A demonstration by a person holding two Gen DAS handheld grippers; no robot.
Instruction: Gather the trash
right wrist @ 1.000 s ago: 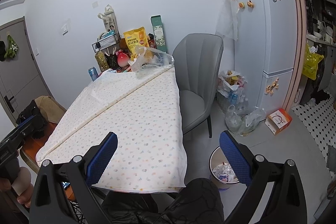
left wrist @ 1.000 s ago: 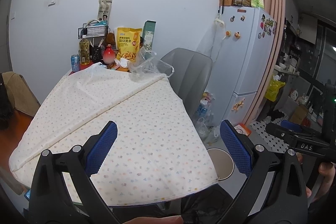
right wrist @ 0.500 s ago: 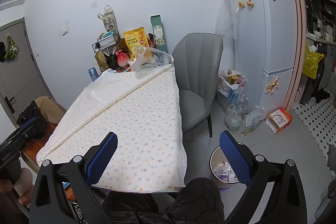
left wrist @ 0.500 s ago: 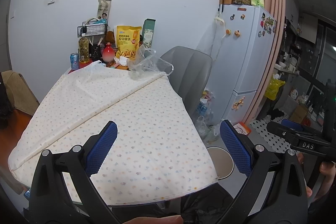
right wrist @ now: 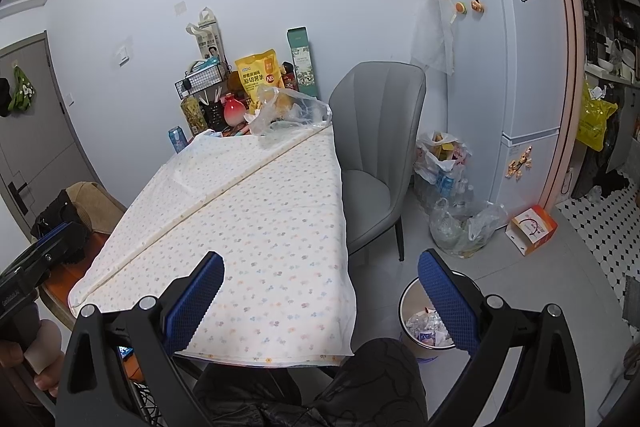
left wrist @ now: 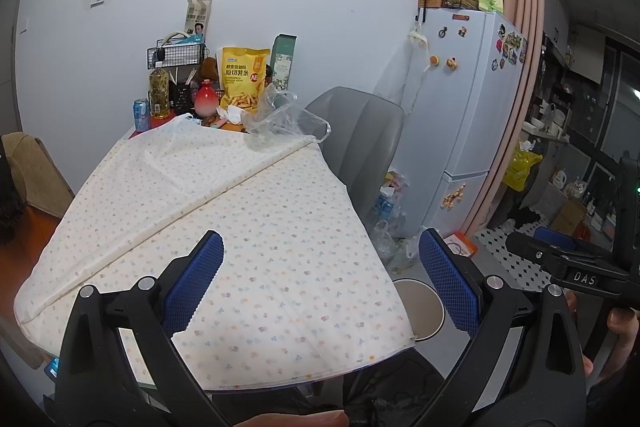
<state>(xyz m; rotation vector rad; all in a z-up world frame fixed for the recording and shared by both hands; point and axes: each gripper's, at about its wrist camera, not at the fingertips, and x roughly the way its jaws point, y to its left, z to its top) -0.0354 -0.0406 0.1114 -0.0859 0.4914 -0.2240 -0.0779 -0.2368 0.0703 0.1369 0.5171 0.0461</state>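
A: What writing can you read?

B: The tall yellow snack bag (left wrist: 243,77) at the far end of the table carries blue Chinese characters and a round red "NB" badge. In the left wrist view, a white label on the black body of the right gripper reads "DAS". The print on the blue drink can (left wrist: 141,115) is too small to read.

A: And the trash?

B: A crumpled clear plastic bag (right wrist: 290,113) lies on the far end of the floral-print white tablecloth (right wrist: 256,211), just in front of the snack bag. On the floor by the table's near right corner stands a round white waste bin (right wrist: 424,323) holding crumpled wrappers, possibly paper. More clear bags stuffed with bottles (right wrist: 460,227) sit between the grey upholstered chair (right wrist: 378,147) and the white fridge (right wrist: 508,67) dotted with magnets.

A: The grippers?

B: The left gripper (left wrist: 320,281) hovers over the near cloth with its blue pads spread wide, nothing between them. The right gripper (right wrist: 320,281) is likewise spread and empty, one pad over the cloth, the other above the bin.
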